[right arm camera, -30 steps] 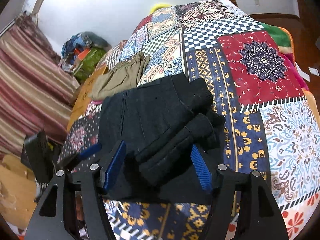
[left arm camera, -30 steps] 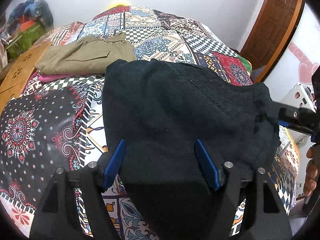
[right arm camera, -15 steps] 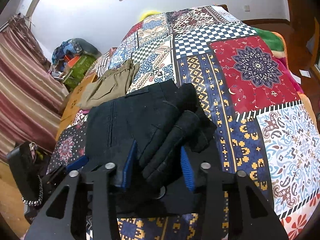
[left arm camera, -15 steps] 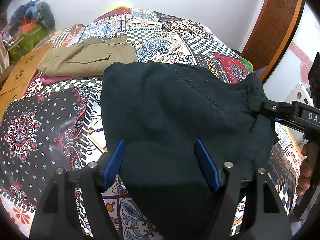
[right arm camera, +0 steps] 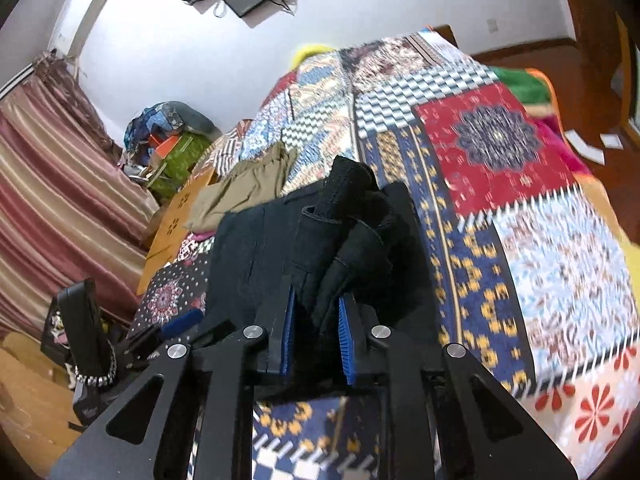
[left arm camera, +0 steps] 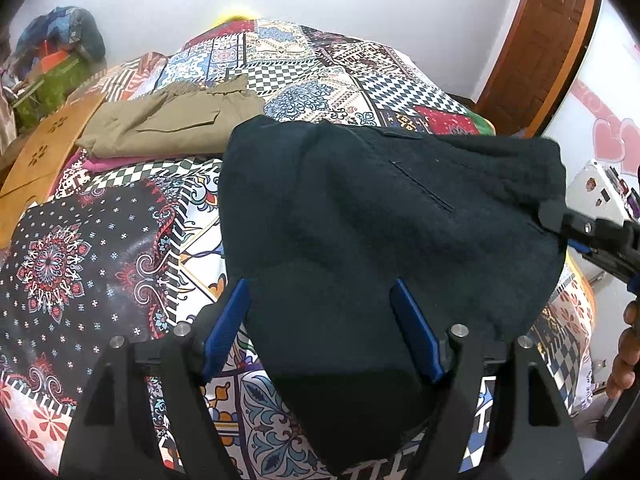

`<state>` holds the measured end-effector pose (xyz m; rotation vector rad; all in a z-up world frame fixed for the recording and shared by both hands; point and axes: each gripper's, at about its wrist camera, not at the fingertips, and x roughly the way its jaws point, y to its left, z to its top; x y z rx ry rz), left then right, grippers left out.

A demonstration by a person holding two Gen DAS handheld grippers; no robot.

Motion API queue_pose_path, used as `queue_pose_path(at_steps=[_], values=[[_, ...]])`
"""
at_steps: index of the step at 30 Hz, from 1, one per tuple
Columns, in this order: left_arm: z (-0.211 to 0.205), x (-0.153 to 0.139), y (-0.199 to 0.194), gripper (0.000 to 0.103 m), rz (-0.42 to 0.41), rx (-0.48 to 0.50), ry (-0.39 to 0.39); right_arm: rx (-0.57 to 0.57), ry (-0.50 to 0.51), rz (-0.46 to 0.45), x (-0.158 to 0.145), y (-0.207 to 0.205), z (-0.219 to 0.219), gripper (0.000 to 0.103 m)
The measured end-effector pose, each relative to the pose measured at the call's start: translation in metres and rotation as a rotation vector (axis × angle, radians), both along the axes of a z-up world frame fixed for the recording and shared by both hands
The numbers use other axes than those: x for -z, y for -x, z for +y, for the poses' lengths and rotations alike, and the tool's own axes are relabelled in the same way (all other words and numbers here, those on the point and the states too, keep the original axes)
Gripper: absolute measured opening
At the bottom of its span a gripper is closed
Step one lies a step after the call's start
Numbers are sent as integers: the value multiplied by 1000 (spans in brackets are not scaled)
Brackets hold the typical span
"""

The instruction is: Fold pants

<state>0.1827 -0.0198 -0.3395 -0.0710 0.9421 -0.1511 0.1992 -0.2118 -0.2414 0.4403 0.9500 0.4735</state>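
Black pants (left arm camera: pixel 360 220) lie spread on the patchwork bedspread (left arm camera: pixel 80 260). My left gripper (left arm camera: pixel 322 312) hovers over their near end. Its jaws are opening, and the cloth lies between the blue pads (left arm camera: pixel 236 312) without being pinched. My right gripper (right arm camera: pixel 316 320) is closing on a bunched, rolled edge of the black pants (right arm camera: pixel 352 240), and both its pads press into the cloth. In the left wrist view the right gripper (left arm camera: pixel 560 220) bites the pants' right edge, which stands raised off the bed. One blue pad of the left gripper (right arm camera: pixel 180 320) shows in the right wrist view.
Folded khaki pants (left arm camera: pixel 172 128) rest at the back left of the bed, beside a wooden board (left arm camera: pixel 44 152). A pile of bags and clothes (left arm camera: pixel 56 60) sits by the wall. A brown door (left arm camera: pixel 540 40) stands at right. A person's hand (left arm camera: pixel 624 360) shows at the right edge.
The right gripper's jaws have closed from wide apart onto the bunched edge of the black pants and drawn it up a little. The left gripper has stayed in place.
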Motion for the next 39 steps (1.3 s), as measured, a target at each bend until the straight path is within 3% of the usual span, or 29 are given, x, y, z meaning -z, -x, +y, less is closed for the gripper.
queue_pose_path(at_steps=[8, 13, 18, 24, 29, 32, 35, 39], values=[[20, -12, 0, 77, 1, -42, 8, -24, 79, 38, 18, 0, -2, 17], [41, 2, -6, 77, 89, -70, 81, -53, 91, 43, 25, -3, -3, 19], [25, 6, 3, 77, 69, -37, 6, -98, 154, 13, 25, -5, -2, 19], [10, 4, 4, 75, 106, -9, 70, -120, 232, -14, 31, -19, -8, 19], [-19, -6, 8, 73, 85, 52, 59, -126, 260, 11, 41, -47, -22, 24], [-23, -21, 9, 72, 39, 28, 10, -125, 279, 24, 47, -65, -26, 25], [-7, -39, 2, 72, -23, -21, -17, -118, 280, 43, 53, -80, -31, 27], [35, -44, -30, 72, -37, -125, -57, -121, 281, 49, 59, -97, -33, 27]])
